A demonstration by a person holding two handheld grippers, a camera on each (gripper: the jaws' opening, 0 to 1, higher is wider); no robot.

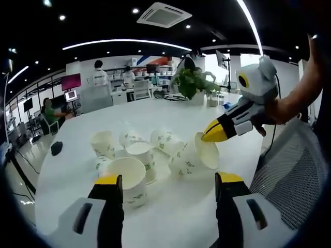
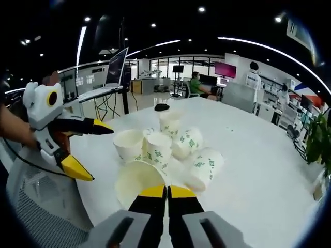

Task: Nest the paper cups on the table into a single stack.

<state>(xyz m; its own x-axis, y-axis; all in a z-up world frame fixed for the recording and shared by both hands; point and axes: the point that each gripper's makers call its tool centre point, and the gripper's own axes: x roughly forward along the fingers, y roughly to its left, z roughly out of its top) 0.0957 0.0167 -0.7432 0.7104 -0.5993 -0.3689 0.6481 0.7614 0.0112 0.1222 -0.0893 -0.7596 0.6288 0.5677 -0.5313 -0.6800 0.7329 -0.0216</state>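
Several white paper cups with green print cluster on the white round table (image 1: 170, 116). Some stand upright (image 1: 103, 143); others lie on their sides (image 2: 189, 142). My left gripper (image 1: 168, 180) is open just short of the cluster, with a large upright cup (image 1: 129, 178) by its left jaw. It also appears open at the left of the right gripper view (image 2: 101, 154). My right gripper (image 2: 166, 192) is shut on the rim of a tipped cup (image 2: 135, 182). In the left gripper view that right gripper (image 1: 208, 136) pinches the same cup (image 1: 192, 155) by its rim.
A small black object (image 1: 57, 148) lies on the table's far side. A potted plant (image 1: 192, 82) stands at the far edge. A grey mesh chair (image 1: 289, 170) is close by. A laptop on a stand (image 2: 116, 64) is beyond the table, and people are at desks in the background.
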